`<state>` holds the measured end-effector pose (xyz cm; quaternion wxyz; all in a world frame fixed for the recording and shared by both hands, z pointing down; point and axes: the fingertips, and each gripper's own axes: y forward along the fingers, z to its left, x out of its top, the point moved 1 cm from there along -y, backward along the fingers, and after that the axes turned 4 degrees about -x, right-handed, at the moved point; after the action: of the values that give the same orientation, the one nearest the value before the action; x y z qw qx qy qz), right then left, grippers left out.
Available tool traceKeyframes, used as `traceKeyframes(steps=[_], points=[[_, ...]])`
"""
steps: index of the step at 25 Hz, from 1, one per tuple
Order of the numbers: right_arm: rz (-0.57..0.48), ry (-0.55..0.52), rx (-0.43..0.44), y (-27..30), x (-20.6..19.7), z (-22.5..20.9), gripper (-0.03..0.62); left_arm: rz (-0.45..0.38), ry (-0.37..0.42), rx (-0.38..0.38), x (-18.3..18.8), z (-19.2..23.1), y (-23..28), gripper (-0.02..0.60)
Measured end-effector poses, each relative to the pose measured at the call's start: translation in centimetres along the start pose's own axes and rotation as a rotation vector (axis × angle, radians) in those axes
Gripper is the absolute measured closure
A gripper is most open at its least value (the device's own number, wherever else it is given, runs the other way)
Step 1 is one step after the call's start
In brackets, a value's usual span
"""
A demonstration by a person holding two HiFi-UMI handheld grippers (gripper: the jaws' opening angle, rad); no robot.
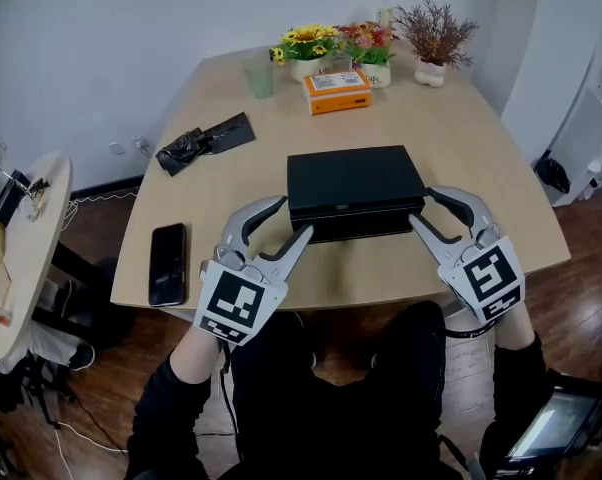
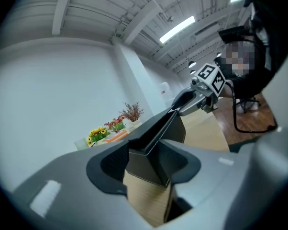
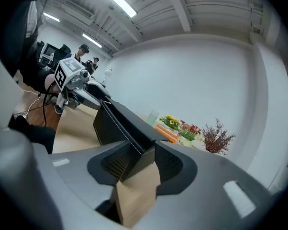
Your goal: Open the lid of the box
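A flat black box [image 1: 353,180] lies with its lid down near the front edge of the wooden table [image 1: 451,118]. My left gripper [image 1: 293,218] straddles its front left corner, one finger along the left side and one along the front. My right gripper [image 1: 423,208] straddles the front right corner the same way. In the left gripper view the box corner [image 2: 151,152] fills the gap of the left gripper [image 2: 149,166], both pads against it. The right gripper view shows the box corner [image 3: 125,128] wedged likewise in the right gripper [image 3: 137,164].
A black phone [image 1: 167,263] lies at the table's front left, a black pouch [image 1: 205,140] further back. An orange carton [image 1: 337,90], a green cup [image 1: 260,74] and flower pots [image 1: 309,53] stand along the far edge. A round side table [image 1: 21,258] stands left.
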<state>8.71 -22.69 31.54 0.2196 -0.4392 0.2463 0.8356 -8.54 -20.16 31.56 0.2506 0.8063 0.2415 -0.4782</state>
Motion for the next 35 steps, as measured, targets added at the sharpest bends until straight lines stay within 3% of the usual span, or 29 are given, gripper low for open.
traceKeyframes(steps=[4,6,9,11,13,16,17,19,21,23,28,31,35], points=[[-0.055,0.075,0.062,-0.6,2.0,-0.6,0.404,-0.132,-0.075,-0.041,3.6,1.2,-0.8,0.442],[-0.099,0.102,0.053,-1.0,3.2,-1.2,0.414,-0.126,0.002,-0.024,5.1,2.0,0.0,0.46],[-0.123,0.072,0.011,-1.0,4.5,-1.5,0.431,-0.051,0.211,-0.007,6.1,1.5,0.4,0.463],[-0.1,0.031,-0.017,-1.1,4.4,-1.7,0.431,0.03,0.256,-0.018,5.2,0.5,-0.1,0.471],[-0.052,0.071,0.016,-1.3,3.2,-1.5,0.43,0.084,0.156,-0.041,3.2,-0.1,-0.4,0.469],[0.042,0.199,0.092,-0.3,0.4,-0.7,0.327,0.099,-0.149,-0.068,-0.1,-0.1,0.0,0.384],[0.062,0.219,0.092,0.1,-0.3,-0.6,0.322,0.096,-0.22,-0.067,-0.7,0.0,0.3,0.37],[0.069,0.235,0.081,0.6,-0.9,-0.5,0.365,0.084,-0.28,-0.061,-1.2,0.1,0.8,0.371],[0.055,0.227,0.075,0.6,-0.8,-0.2,0.436,0.069,-0.278,-0.052,-1.1,0.1,1.1,0.379],[0.04,0.185,0.059,0.5,-0.7,0.0,0.441,0.056,-0.238,-0.039,-1.1,0.1,1.1,0.391],[0.038,0.005,0.009,0.4,-0.2,-0.1,0.414,0.02,-0.014,0.001,-0.3,0.0,0.8,0.364],[0.047,-0.004,0.032,0.4,0.2,-0.2,0.402,-0.008,-0.044,-0.033,0.0,0.3,0.7,0.362],[0.007,0.121,0.091,0.2,1.6,-1.1,0.398,-0.015,-0.04,-0.07,0.8,0.9,0.7,0.357]])
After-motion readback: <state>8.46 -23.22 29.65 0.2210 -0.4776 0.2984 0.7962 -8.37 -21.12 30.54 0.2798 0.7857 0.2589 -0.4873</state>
